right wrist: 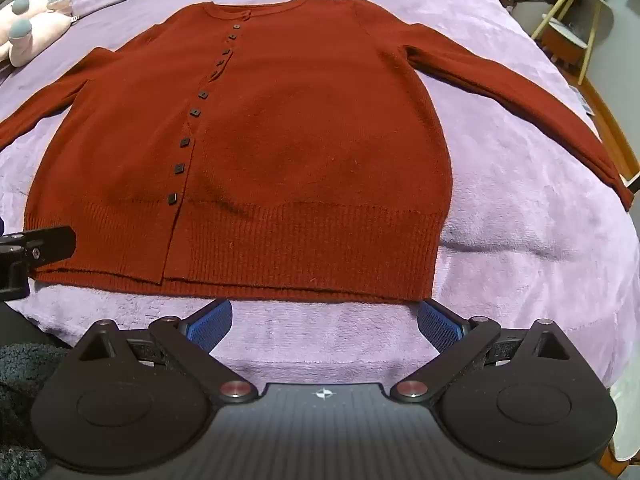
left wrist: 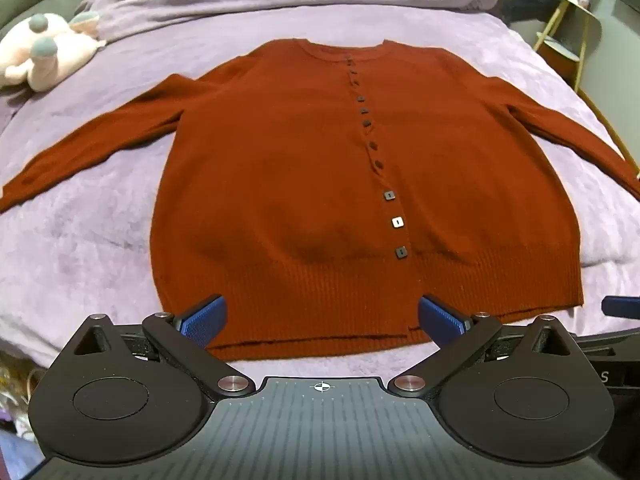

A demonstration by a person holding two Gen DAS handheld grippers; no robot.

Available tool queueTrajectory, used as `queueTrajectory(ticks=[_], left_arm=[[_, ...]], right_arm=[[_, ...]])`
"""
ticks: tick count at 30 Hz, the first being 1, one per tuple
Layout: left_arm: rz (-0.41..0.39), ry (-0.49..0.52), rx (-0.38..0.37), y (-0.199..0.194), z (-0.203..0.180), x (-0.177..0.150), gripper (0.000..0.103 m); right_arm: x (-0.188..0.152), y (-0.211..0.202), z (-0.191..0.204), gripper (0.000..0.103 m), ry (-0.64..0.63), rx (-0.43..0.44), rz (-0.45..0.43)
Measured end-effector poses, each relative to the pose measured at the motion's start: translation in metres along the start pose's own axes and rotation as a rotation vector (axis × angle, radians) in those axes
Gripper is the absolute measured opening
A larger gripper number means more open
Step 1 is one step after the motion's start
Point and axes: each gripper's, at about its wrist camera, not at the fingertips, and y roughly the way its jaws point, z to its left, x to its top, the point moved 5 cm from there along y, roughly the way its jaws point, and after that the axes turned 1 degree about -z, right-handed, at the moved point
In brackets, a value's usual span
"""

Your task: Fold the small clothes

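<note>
We see the cardigan [left wrist: 320,184] spread flat and face up on the bed [left wrist: 100,240], buttoned down the front, its long axis running straight away from us from hem to collar, with both sleeves splayed out sideways toward the bed's edges. The hem [left wrist: 360,300] is the part nearest us, lying crosswise just ahead of both tongs. Our left tongs [left wrist: 322,320] stand wide open with nothing in them, hanging over the hem close to the row of buttons [left wrist: 394,222], so that the ribbed band shows between the blue pads. Our right tongs [right wrist: 324,322] are equally wide open and empty, a little short of the hem, over bare blanket near the cardigan's right corner [right wrist: 424,292]. We judge each hand nearer its own side, so a sleeve or side fold would start from there. The knit looks soft and thick, rust red, with a ribbed hem and small square dark buttons; it should drape and bunch rather than hold a crease. The bed cover is a fuzzy lilac fleece, likely to cling slightly. A plush toy [left wrist: 44,52] lies far off by the left sleeve
</note>
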Motion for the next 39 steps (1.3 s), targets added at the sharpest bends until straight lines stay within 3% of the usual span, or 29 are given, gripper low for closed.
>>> queueTrajectory(ticks=[7, 39], left_arm=[[0.047, -0.034, -0.02, 0.0033, 0.0002, -0.0017, 0.103], [0.031, -0.047, -0.036, -0.0007, 0.0031, -0.0037, 0.103]], right_arm=[[-0.001, 0.0006, -0.0033, 0.099, 0.008, 0.004, 0.001], [-0.0014, -0.0027, 0.0007, 0.099, 0.006, -0.01, -0.014]])
